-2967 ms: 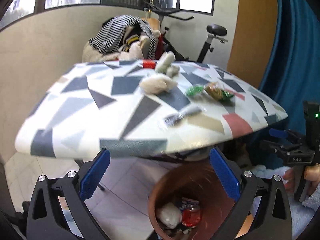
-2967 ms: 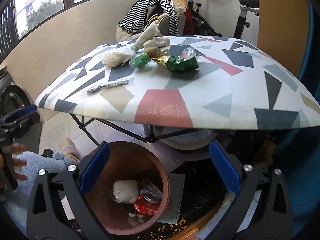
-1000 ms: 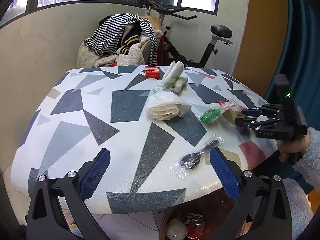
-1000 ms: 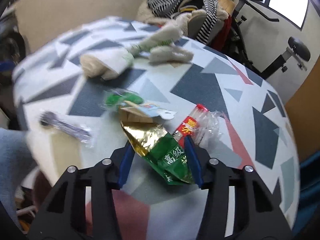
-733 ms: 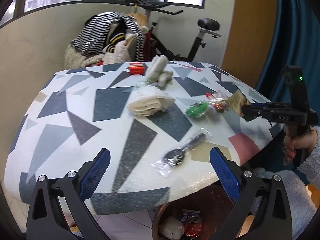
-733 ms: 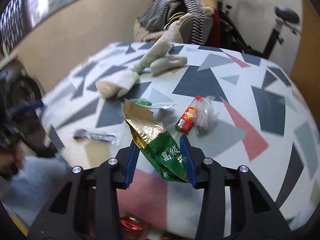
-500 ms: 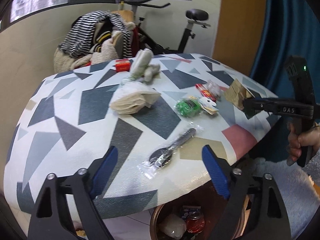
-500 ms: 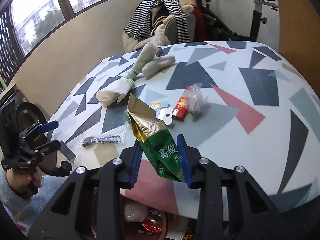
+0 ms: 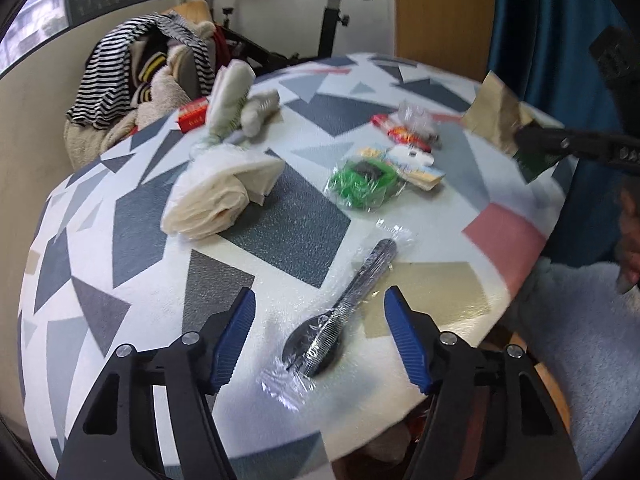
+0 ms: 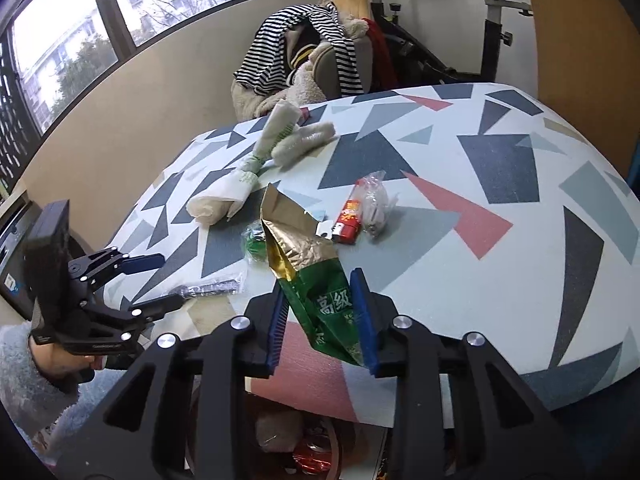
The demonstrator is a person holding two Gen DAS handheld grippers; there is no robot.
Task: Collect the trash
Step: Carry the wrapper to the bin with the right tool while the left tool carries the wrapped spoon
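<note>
on the table (image 10: 500, 240) lie two tied plastic bags (image 9: 216, 196), one wrapped spoon (image 9: 344, 308), one green packet (image 9: 362, 182), one red box (image 9: 193, 117), and one green-gold pouch (image 10: 316, 276).

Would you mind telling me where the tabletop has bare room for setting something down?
The table is bare right of the red-labelled wrapper, out to the far and right edges. Its left side, left of the white bag, is free too. It is crowded in the middle, around the green wrapper and wrapped spoon.
</note>
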